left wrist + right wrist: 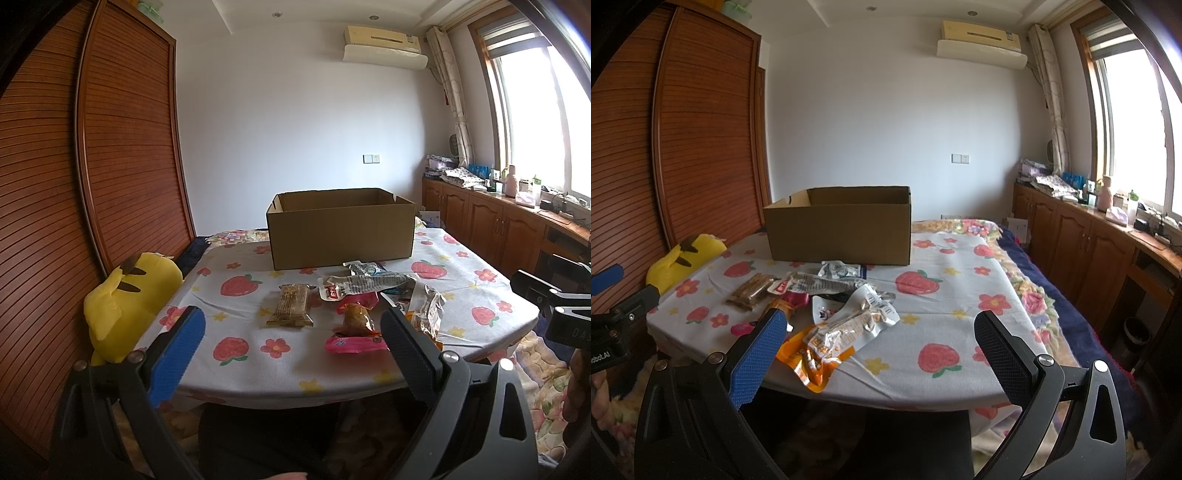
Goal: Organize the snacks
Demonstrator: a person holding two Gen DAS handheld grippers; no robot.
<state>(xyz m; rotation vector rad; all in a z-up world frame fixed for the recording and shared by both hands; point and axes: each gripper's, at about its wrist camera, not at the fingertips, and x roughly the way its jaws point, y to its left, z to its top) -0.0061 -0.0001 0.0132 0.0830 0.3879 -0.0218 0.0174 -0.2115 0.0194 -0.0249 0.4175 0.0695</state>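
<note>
Here the worktop (369,373), under a strawberry-print cloth, has its near edge just ahead of both tools, and the snacks lie in a loose cluster between that edge and the box (341,230). To the right of the cluster the cloth is bare out to the right edge, as the right wrist view shows; to the left there is a smaller bare strip before the left edge, where a yellow plush (125,306) sits against the wardrobe (110,147).

The left tool (291,354) is spread wide and holds nothing; its fingers hang over the near edge, touching none of the packets. The right tool (881,354) is likewise wide apart and empty, poised at the near edge with the orange packet (820,354) just ahead of its left finger.

Among the snacks, a brown bar (291,304) lies apart on the left of the cluster. Beside it a pink packet (356,325) lies lengthwise toward the near edge. A long white packet (365,284) lies crosswise behind these, and a crinkled silver packet (364,267) sits just in front of the box. The orange packet reaches closest to the near edge, its corner hanging slightly over it.

The box stands upright at the far part of the worktop, top open. Its inside floor is hidden from both views, so its contents cannot be told.
</note>
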